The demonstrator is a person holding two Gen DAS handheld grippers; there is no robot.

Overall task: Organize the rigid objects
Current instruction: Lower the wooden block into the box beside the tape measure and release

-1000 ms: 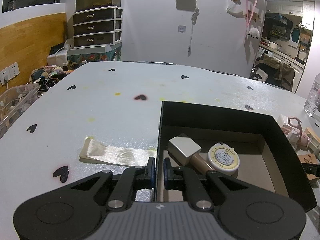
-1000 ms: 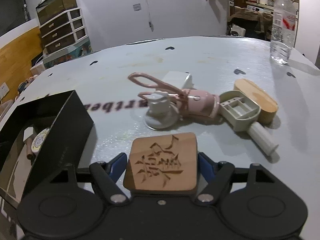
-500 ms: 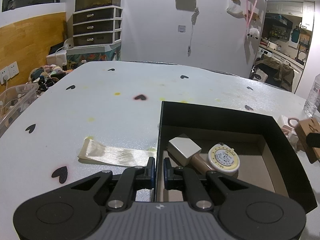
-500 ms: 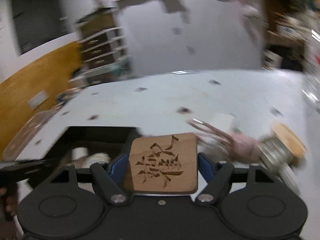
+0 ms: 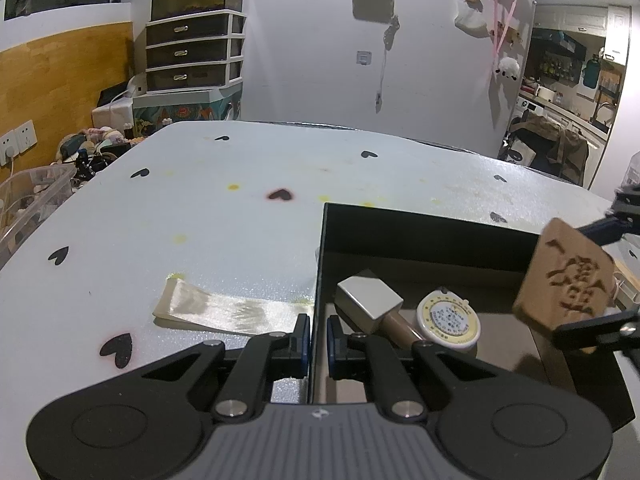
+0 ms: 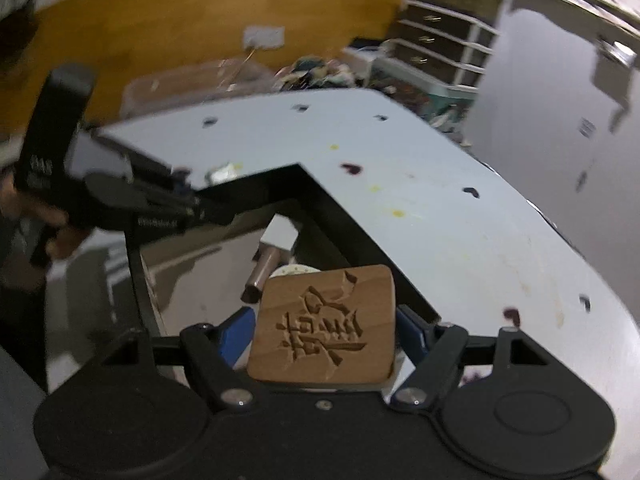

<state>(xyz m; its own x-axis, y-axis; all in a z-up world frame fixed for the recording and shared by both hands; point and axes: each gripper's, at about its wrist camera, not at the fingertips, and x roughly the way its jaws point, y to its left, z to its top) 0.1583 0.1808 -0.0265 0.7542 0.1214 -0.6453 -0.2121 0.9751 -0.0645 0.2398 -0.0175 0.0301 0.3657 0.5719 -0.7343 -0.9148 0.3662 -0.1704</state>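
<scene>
A black open box [image 5: 424, 232] sits on the white table. My left gripper [image 5: 318, 340] is shut on the box's near left wall. Inside lie a bottle with a grey square cap [image 5: 368, 300] and a round white tape measure [image 5: 448, 320]. My right gripper [image 6: 326, 330] is shut on a carved wooden block [image 6: 324, 328] and holds it above the box's right side; the block also shows in the left wrist view [image 5: 568, 284]. The box [image 6: 320, 188] and capped bottle [image 6: 276, 248] show below it, blurred.
A strip of pale tape [image 5: 228, 312] lies on the table [image 5: 200, 220] left of the box. Black heart marks dot the tabletop. A clear bin [image 5: 28, 200] and a drawer unit [image 5: 192, 52] stand beyond the table's left edge.
My right gripper has carried the wooden block left from the table's right side to above the box. My left gripper has stayed shut on the box wall.
</scene>
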